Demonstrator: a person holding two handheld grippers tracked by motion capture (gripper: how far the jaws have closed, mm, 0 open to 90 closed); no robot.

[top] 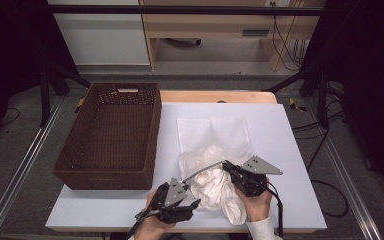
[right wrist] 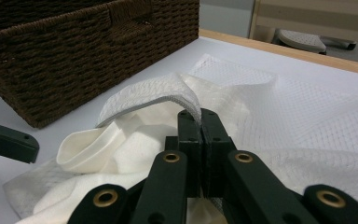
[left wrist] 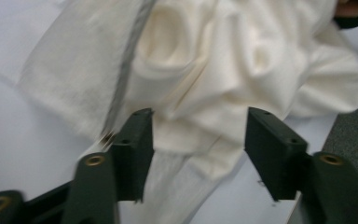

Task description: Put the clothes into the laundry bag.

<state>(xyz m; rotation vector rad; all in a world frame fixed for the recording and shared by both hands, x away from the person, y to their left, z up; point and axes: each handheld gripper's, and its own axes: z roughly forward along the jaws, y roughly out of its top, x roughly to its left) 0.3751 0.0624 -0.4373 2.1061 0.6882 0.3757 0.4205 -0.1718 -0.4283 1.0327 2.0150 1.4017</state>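
High view showed the cream garment (top: 215, 192) half inside the mesh laundry bag (top: 215, 135) at lower centre. Right gripper (right wrist: 200, 114) pinched the bag's rim (right wrist: 168, 95); left gripper (left wrist: 198, 135) gaped, holding nothing. That thin rim could slip free, perhaps spilling the garment.

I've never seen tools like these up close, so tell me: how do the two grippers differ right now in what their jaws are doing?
The left gripper has its jaws apart, with the cream garment in front of them but not pinched. The right gripper has its jaws shut on the edge of the white mesh bag, lifting that edge off the table. The left sits nearer the table's front edge; the right is over the bundle. Both are black, hand-held and aimed at the same bundle.
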